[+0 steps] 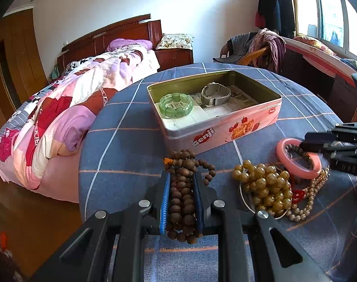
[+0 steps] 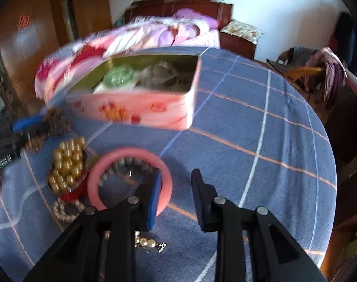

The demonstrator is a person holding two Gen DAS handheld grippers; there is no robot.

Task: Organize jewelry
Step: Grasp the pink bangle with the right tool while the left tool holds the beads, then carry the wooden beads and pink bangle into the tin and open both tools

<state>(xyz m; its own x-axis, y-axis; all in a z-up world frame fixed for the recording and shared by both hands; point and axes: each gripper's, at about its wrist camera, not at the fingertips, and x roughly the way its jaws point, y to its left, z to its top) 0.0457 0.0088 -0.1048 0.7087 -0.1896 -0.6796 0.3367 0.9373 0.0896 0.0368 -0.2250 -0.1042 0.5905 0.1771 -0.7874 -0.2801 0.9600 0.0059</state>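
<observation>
My left gripper [image 1: 181, 181] is shut on a brown wooden bead string [image 1: 182, 202], held just in front of the open pink tin [image 1: 225, 127]. The tin holds a green bangle [image 1: 175, 105] and a silver watch [image 1: 215, 95]. My right gripper [image 2: 176, 183] is open, its left finger inside the pink bangle [image 2: 165, 181] and its right finger outside the rim. The pink bangle [image 1: 296, 162] lies on a pile of yellow beads [image 1: 265, 185] and pearl strands [image 1: 307, 202]. In the right wrist view the tin [image 2: 140, 110] is blurred.
The round table has a blue checked cloth [image 1: 122, 155]. A bed with a pink quilt [image 1: 68, 108] stands to the left. A wicker chair with clothes [image 1: 256, 51] stands behind the table. A small pearl piece [image 2: 150, 244] lies under my right gripper.
</observation>
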